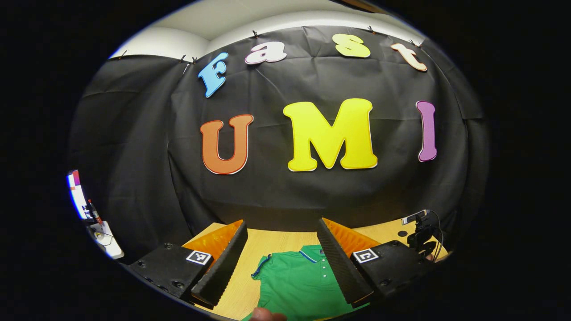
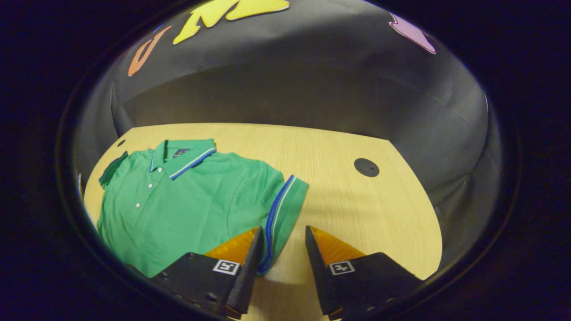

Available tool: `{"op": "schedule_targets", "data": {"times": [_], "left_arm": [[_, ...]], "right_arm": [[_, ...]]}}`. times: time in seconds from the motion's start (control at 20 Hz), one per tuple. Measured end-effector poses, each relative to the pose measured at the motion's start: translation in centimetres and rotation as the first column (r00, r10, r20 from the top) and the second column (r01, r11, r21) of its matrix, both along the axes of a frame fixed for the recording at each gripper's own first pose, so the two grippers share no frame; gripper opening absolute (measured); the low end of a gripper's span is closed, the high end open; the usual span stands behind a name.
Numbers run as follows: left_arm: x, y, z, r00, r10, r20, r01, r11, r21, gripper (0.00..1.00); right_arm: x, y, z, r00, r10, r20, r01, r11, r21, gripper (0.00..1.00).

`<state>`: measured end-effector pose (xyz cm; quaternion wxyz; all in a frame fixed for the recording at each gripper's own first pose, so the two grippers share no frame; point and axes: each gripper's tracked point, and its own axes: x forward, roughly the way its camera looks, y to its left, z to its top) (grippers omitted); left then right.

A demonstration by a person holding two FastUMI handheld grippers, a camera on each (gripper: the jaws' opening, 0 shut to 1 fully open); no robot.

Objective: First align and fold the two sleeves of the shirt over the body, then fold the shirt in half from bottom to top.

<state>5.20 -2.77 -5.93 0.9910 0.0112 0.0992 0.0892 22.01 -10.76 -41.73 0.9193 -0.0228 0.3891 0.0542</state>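
Right gripper view shows the right gripper [image 2: 282, 236] gaping wide above the green shirt [image 2: 187, 200] sleeve's [image 2: 285, 209] striped cuff, holding nothing, while the left gripper [image 1: 283, 232] also gapes empty.

Green polo shirt [image 2: 187, 200], flat on my wooden table [image 2: 357, 209], collar far, left of centre. My right gripper [image 2: 281, 238], fingers apart, hangs near, at its striped sleeve [image 2: 283, 214]. Black disc [image 2: 366, 167] far right.

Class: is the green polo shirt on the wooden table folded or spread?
Spread: the green polo shirt lies flat, its striped-cuff sleeve out on the wooden table.
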Motion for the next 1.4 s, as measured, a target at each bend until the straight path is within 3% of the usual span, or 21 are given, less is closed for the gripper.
{"op": "schedule_targets", "data": {"times": [0.05,0.15,0.25,0.3,0.4,0.9,1.15,1.4], "left_arm": [[-0.1,-0.1,0.0,1.0,-0.001,0.0,0.001,1.0,-0.001,0.99],[-0.1,-0.3,0.0,1.0,-0.006,0.0,0.006,1.0,-0.001,0.99],[-0.1,-0.3,0.1,1.0,-0.012,0.001,0.012,1.0,0.003,0.99],[-0.2,-0.3,0.2,1.0,-0.013,0.002,0.013,1.0,0.005,0.99],[-0.2,-0.2,0.2,1.0,-0.014,0.002,0.014,1.0,0.006,0.99],[-0.3,0.5,0.5,1.0,-0.011,0.014,0.011,1.0,0.004,0.99],[-0.9,1.8,0.6,1.0,0.013,0.023,-0.013,1.0,-0.006,0.99],[-1.6,3.4,0.5,0.999,0.043,0.032,-0.042,0.999,-0.033,0.99]], "right_arm": [[0.0,0.2,0.1,1.0,-0.004,-0.007,0.004,1.0,0.009,0.48],[0.0,0.1,0.0,1.0,-0.014,-0.017,0.014,1.0,0.022,0.44],[0.0,0.3,0.1,1.0,-0.014,-0.027,0.015,0.999,0.034,0.12],[0.1,0.6,0.0,1.0,0.005,-0.021,-0.005,0.999,0.039,0.12],[0.0,0.5,-0.1,0.999,0.002,-0.034,-0.002,1.0,0.009,0.0],[0.3,0.7,5.2,0.999,-0.046,0.019,0.045,0.997,0.062,0.0],[0.1,4.9,8.2,0.999,-0.016,0.051,0.011,0.996,0.088,0.0],[0.0,11.7,10.3,0.996,0.059,0.068,-0.066,0.993,0.098,0.0]]}}
